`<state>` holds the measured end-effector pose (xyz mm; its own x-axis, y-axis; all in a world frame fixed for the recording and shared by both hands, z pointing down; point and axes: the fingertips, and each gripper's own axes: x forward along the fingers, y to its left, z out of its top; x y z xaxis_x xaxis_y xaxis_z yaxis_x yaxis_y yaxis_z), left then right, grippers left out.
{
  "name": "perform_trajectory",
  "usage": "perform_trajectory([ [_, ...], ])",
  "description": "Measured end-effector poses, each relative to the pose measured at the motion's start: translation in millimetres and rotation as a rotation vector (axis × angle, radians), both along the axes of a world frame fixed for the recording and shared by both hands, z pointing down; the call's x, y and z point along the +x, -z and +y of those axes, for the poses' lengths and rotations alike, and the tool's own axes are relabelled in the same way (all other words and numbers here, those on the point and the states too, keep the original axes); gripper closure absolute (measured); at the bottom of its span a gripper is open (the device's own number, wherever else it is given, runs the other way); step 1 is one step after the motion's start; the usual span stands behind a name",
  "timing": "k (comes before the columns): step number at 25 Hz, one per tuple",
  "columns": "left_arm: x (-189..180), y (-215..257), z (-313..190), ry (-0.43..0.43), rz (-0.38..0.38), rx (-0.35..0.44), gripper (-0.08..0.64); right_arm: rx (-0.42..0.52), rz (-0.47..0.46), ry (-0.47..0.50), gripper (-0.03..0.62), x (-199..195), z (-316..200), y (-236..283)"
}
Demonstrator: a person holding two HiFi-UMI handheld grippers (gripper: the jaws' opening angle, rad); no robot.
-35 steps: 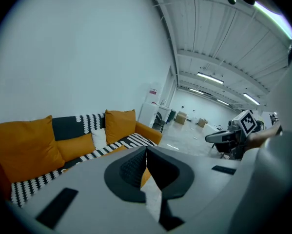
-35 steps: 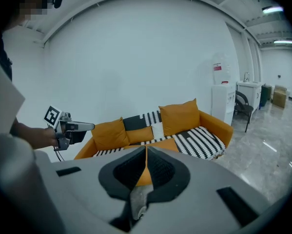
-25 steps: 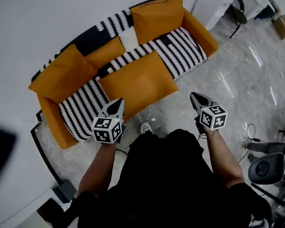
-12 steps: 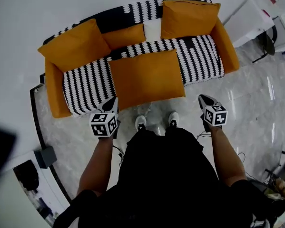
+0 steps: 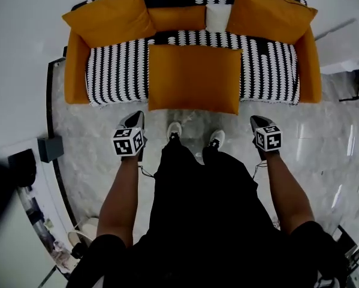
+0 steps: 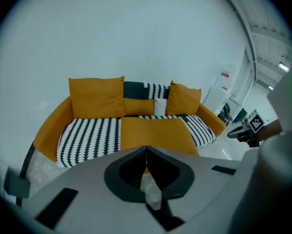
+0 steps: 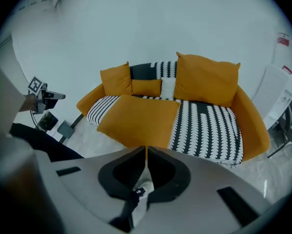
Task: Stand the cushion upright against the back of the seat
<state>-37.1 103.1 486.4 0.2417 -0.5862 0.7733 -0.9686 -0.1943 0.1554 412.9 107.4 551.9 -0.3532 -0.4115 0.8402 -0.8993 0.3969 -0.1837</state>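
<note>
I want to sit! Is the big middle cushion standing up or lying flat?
Lying flat: the cushion spreads across the striped seat, its whole top face showing.

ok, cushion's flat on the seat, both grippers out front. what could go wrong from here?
The left gripper and right gripper are both shut and empty; unless they open, they'd likely shove the flat cushion rather than grip it. It overhangs the seat front, so a one-sided lift could drop it. Standing it may squash the small orange cushion behind.

A sitting room, seemingly — striped orange sofa [image 5: 76, 71] on marble floor [image 5: 89, 138], white wall [image 5: 23, 35].
</note>
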Motion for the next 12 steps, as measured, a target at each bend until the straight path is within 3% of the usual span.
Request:
perform_trajectory([
  [4, -14, -47, 14, -0.034, -0.090, -0.071, 0.543, -0.044, 0.051, 0.069, 0.552, -2, 2, -34],
  [12, -52, -161, 40, -0.029, -0.133, -0.311, 0.541, -0.143, 0.138, 0.057, 0.551, -20, 11, -100],
])
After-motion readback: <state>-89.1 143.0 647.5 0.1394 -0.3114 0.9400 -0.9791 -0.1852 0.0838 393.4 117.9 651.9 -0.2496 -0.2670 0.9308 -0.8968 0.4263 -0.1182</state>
